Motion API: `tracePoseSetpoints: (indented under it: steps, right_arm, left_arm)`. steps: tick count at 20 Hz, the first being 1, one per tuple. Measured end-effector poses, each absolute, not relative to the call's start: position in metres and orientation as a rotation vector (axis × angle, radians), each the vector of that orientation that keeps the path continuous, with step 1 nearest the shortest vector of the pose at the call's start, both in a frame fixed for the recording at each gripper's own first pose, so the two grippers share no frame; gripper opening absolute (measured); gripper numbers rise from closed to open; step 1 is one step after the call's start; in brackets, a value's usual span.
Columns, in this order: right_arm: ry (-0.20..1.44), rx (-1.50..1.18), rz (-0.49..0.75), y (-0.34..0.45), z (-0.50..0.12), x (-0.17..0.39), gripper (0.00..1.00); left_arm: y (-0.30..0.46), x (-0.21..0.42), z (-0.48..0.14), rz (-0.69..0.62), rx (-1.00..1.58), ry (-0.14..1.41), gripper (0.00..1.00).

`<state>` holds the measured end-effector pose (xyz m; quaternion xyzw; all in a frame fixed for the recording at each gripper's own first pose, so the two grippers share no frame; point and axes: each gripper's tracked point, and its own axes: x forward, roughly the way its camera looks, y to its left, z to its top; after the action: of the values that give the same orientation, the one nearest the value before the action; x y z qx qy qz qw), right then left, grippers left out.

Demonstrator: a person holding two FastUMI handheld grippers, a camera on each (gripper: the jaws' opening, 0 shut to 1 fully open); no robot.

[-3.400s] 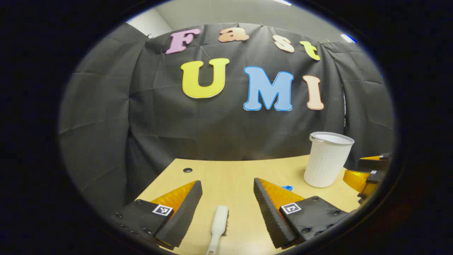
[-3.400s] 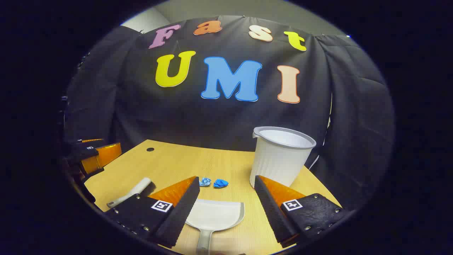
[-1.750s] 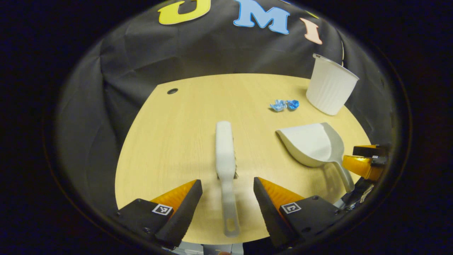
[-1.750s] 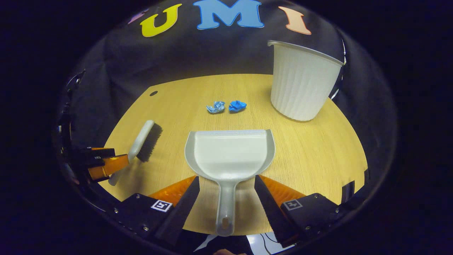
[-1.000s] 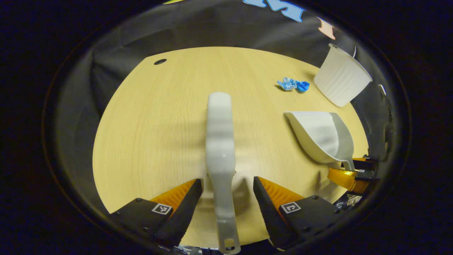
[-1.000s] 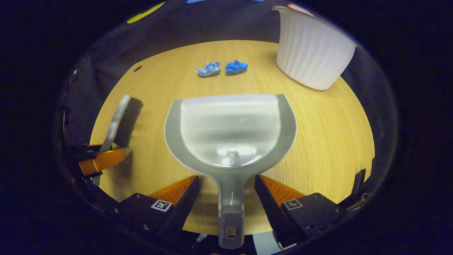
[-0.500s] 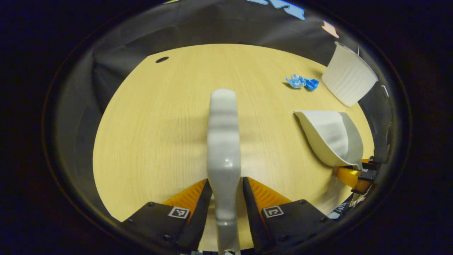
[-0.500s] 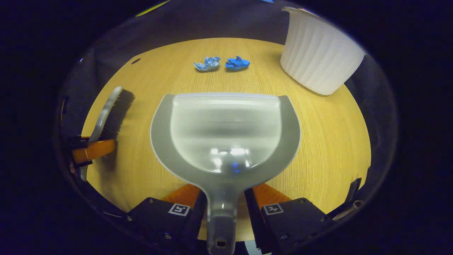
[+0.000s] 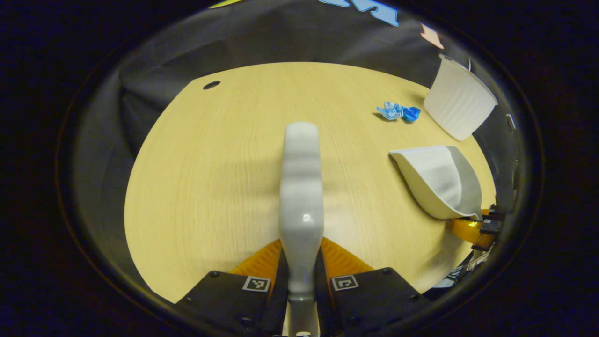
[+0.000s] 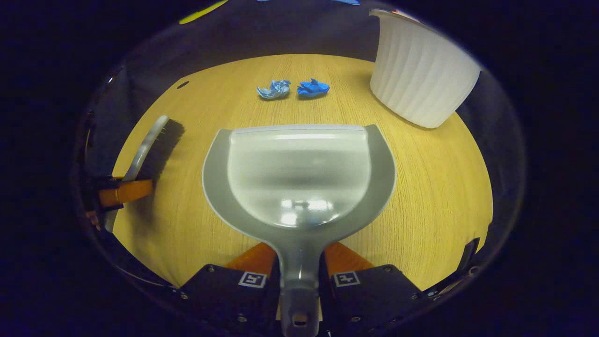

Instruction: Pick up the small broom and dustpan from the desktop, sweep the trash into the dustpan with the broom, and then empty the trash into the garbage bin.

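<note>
In the left gripper view my left gripper [image 9: 301, 255] is shut on the handle of the small white broom [image 9: 301, 178], which points away over the wooden desktop [image 9: 210, 178]. In the right gripper view my right gripper [image 10: 299, 262] is shut on the handle of the grey dustpan [image 10: 299, 173], whose open edge faces two crumpled blue paper scraps [image 10: 292, 88]. The white ribbed garbage bin [image 10: 421, 70] stands at the far right. From the right gripper view the broom [image 10: 157, 145] and the left gripper [image 10: 124, 192] sit at the left; from the left gripper view the dustpan [image 9: 440, 180] sits at the right.
A small round hole [image 9: 211, 85] marks the desktop's far left corner. Black cloth [image 9: 290, 42] closes off the back of the desk. The scraps [image 9: 398, 112] lie just left of the bin [image 9: 461, 103] in the left gripper view.
Both grippers came down over the handles and shut: the left on the broom, the right on the dustpan. In the last half second the fingers pressed in fully.
</note>
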<state>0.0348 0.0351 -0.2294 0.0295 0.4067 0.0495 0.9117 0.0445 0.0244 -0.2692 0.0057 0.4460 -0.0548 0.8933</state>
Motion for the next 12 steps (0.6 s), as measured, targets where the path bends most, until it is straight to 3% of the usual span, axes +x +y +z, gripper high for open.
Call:
tracePoseSetpoints:
  steps: [12]
  right_arm:
    - [0.744,0.002,0.168,0.011,-0.217,0.055,0.34]
  left_arm:
    - [-0.026,0.142,-0.222,-0.236,0.053,0.846,0.35]
